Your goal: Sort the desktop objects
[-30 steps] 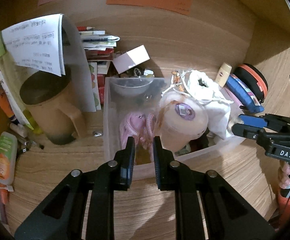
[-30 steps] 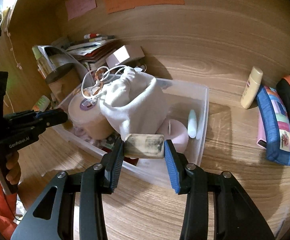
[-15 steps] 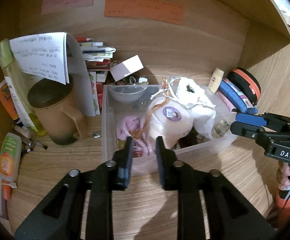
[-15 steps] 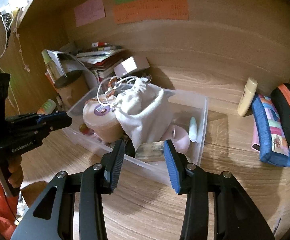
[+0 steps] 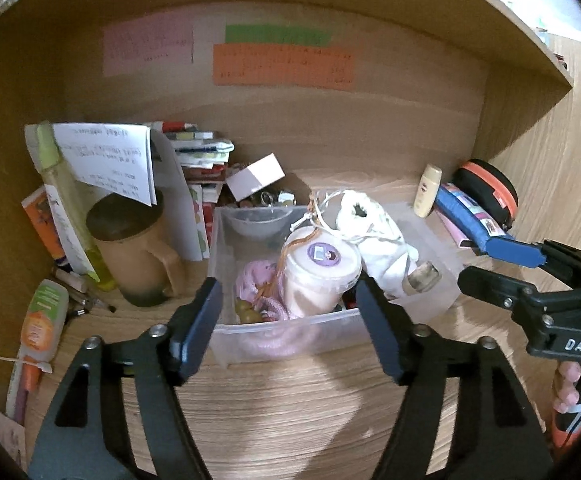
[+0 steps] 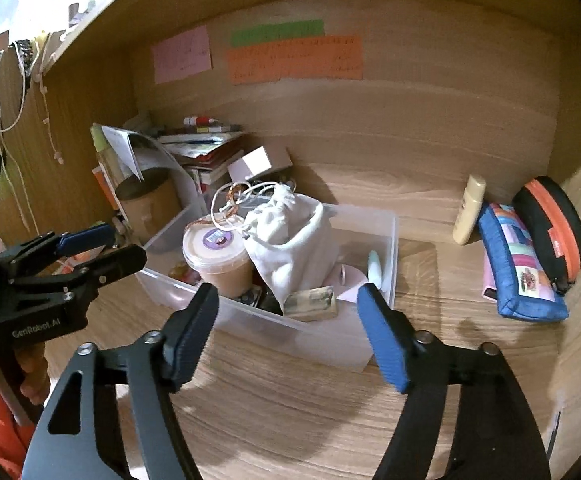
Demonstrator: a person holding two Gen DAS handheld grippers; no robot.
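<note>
Both left gripper (image 5: 288, 308) and right gripper (image 6: 288, 316) have just spread, empty, at lower frame; small bottle (image 6: 310, 304) now lies in clear bin (image 6: 390, 240), drop-off likely complete.

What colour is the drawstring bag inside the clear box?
White; the drawstring bag shows best in the right wrist view.

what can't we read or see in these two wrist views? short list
- Sticky notes on the back wall: writing too small, both views.
- Bottom of the clear bin: hidden under the white drawstring pouch and lidded tub.
- Book stack: partly hidden by the paper sheet, left view.
- Tube at the left edge: label blurred by the fisheye.
</note>
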